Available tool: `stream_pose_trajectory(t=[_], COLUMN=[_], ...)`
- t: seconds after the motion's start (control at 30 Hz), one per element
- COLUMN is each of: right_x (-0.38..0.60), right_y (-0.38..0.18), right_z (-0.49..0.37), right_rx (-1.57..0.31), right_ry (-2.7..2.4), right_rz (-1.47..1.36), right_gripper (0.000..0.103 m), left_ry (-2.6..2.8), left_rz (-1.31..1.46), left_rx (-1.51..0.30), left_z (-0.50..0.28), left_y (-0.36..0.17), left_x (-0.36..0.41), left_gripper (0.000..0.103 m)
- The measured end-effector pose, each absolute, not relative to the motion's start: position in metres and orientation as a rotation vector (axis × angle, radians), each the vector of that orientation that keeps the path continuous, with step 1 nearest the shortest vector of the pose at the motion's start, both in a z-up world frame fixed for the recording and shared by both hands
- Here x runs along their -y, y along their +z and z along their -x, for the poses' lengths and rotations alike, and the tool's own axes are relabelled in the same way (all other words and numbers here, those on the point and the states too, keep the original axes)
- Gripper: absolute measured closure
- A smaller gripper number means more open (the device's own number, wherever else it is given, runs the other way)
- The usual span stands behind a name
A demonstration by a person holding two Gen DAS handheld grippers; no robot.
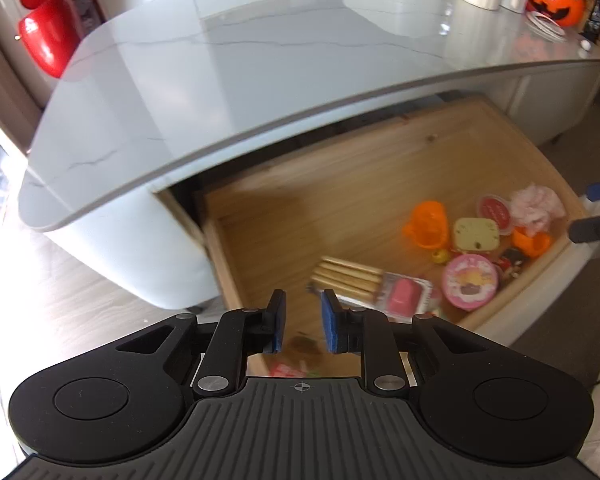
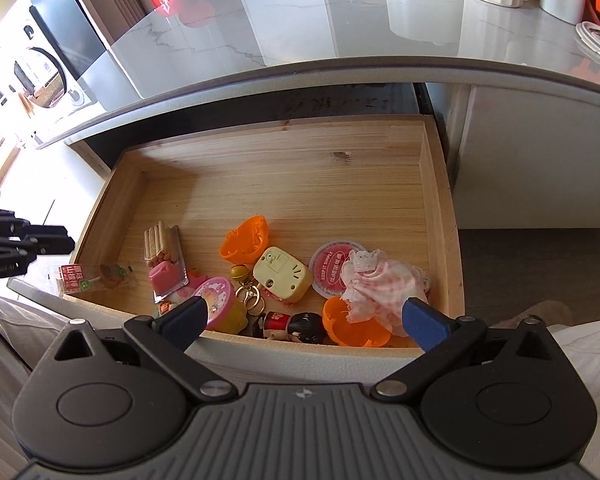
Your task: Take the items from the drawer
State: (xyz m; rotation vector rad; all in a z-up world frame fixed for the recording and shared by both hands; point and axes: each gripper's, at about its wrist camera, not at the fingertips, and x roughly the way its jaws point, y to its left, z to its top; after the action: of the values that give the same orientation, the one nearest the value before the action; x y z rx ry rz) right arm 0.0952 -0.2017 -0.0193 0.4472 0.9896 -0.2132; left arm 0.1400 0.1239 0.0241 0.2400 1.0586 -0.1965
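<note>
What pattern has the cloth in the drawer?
Pink and white checks with a lace edge on the cloth, clearest in the right wrist view.

Daylight is admitted from the left of both claws, where the floor (image 1: 4, 216) and the window area (image 2: 4, 80) are overexposed to white. Broad glare and mirrored reflections are carried by the glossy surface (image 1: 260, 40) ahead of the left claw (image 1: 302, 326). A soft shadow is cast under the surface edge onto the back of the drawer (image 2: 284, 184). Motion blur is seen in the left wrist view, chiefly on the drawer contents; the right wrist view is sharp. Straight edges are bowed by fisheye distortion toward the frame borders.
</note>
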Motion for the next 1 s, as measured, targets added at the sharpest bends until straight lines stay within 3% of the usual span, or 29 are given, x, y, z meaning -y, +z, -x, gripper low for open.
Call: stream_pose_trajectory(t=[0.27,0.63,1.0], right_x=[0.197,0.196,0.192], right_y=[-0.020,-0.020,-0.021], right_z=[-0.094,-0.095,-0.097], right_rx=[-0.970,-0.969,-0.968], right_ry=[-0.235,-0.256,-0.291], right_rz=[-0.425,-0.414,-0.394], right_gripper=[0.000,0.000,0.000], left_ry=[-0.076,-0.161,-0.366], left_rz=[-0.043,0.061,0.211], left_rx=[-1.255,-1.420,-1.465], left_z=[-0.151,-0.157,-0.193], left_y=[0.018,-0.030,-0.051], left_x=[-0.182,-0.169,-0.117], left_gripper=[0.082,0.082,0.082])
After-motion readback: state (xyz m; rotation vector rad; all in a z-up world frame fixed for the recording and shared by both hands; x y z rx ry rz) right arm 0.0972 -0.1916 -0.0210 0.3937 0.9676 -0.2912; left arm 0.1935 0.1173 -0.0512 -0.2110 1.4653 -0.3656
